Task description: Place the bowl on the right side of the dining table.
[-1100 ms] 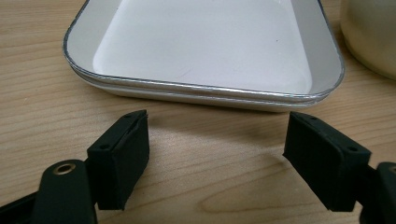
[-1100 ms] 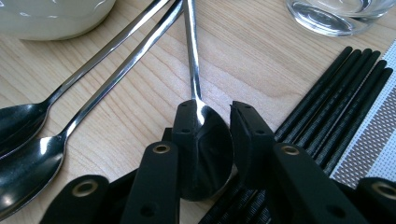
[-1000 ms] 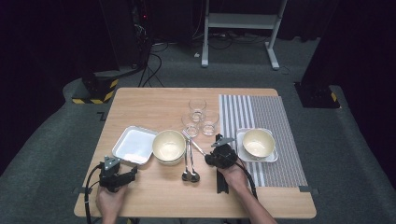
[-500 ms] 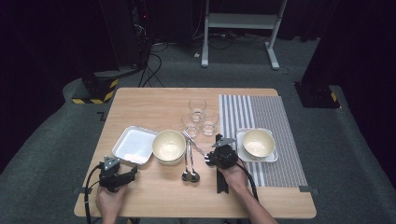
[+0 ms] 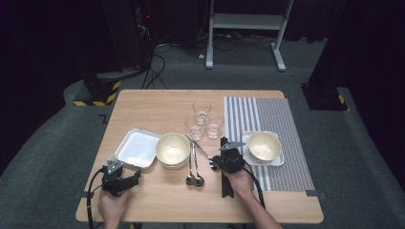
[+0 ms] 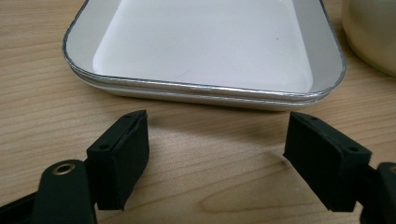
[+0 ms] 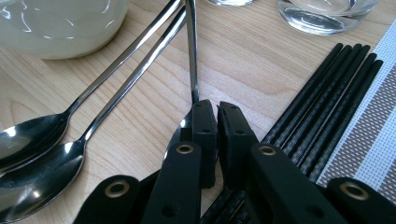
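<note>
Right tongs (image 7: 216, 109) apparently clamped on spoon (image 7: 191, 51) beside chopsticks (image 7: 322, 109); left tongs (image 6: 217, 154) apart near tray (image 6: 205, 91).

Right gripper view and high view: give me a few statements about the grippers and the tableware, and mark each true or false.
1. The right gripper is shut on a spoon. True; its jaws have just been closing, with the spoon between them.
2. The left gripper holds the white tray. False: its jaws stand open over bare wood, short of the tray.
3. The three glasses stand on the striped mat. False: they stand on bare wood just left of the mat.
4. A cream bowl sits in a small tray on the striped mat. True.
5. Black chopsticks lie beside the right gripper. True.
</note>
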A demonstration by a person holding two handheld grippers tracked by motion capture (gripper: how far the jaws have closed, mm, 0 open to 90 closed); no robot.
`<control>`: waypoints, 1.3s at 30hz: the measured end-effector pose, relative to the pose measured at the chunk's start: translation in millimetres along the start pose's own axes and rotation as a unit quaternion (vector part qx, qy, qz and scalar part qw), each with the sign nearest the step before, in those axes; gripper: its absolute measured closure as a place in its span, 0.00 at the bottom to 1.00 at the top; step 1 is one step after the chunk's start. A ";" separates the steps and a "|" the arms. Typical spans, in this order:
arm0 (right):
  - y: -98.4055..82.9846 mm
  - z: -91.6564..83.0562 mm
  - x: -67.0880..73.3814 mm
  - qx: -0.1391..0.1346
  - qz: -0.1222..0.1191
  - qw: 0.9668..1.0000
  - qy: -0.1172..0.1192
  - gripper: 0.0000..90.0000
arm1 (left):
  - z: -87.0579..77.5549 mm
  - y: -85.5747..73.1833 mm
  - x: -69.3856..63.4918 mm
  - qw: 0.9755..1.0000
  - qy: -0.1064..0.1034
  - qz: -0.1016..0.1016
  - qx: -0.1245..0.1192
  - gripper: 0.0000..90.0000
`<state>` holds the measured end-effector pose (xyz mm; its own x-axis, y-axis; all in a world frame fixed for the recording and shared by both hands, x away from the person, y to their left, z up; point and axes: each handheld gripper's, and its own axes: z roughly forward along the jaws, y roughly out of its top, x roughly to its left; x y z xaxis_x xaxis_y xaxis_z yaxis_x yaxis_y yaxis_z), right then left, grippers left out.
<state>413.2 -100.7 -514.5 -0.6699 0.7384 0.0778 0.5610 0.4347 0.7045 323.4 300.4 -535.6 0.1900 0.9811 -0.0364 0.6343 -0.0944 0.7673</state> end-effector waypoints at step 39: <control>6.1 -10.2 -1.2 -0.022 0.041 0.999 0.014 1.00 | -0.3 -0.2 1.0 1.000 -0.003 -0.008 -0.003 0.25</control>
<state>412.5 -104.2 -503.1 -0.6367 0.7553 0.1555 0.5929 0.3506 0.7249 323.2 301.4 -535.6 0.1844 0.9815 -0.0520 0.6322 -0.0779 0.7709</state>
